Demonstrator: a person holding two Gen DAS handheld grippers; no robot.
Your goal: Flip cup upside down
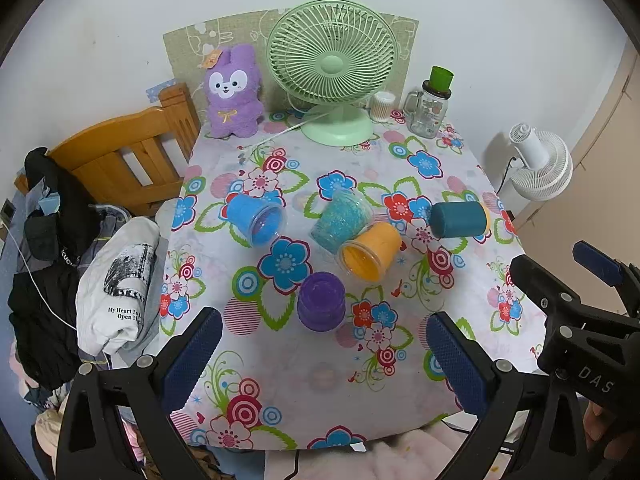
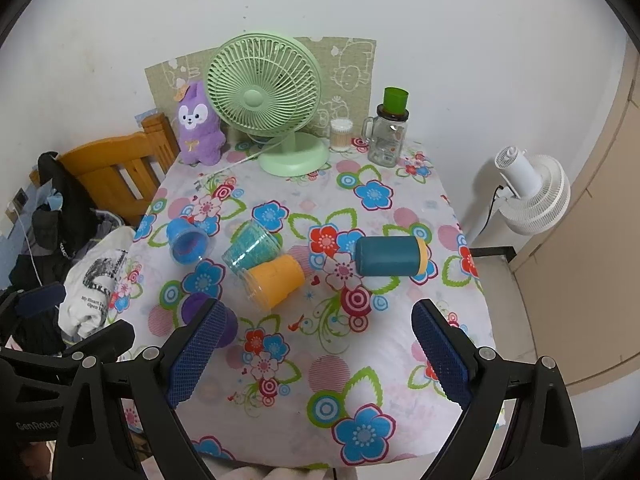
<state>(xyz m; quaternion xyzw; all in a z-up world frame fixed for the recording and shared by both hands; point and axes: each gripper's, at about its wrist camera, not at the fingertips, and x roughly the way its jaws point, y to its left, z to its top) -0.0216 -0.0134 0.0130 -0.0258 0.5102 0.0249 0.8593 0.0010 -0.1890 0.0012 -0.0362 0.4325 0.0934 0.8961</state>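
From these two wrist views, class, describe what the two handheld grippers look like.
Both the left gripper and right gripper have black plastic frames with silver screws and dark blue textured pads. White lettering reads "DAS" on the right gripper and "GenRobot" on the left.

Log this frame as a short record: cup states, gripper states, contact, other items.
upside down: purple cup
on their sides: blue cup, teal cup, orange cup, dark teal cup
left gripper: jaws open, empty
right gripper: jaws open, empty
contact: none
other: green fan, plush toy, glass jar
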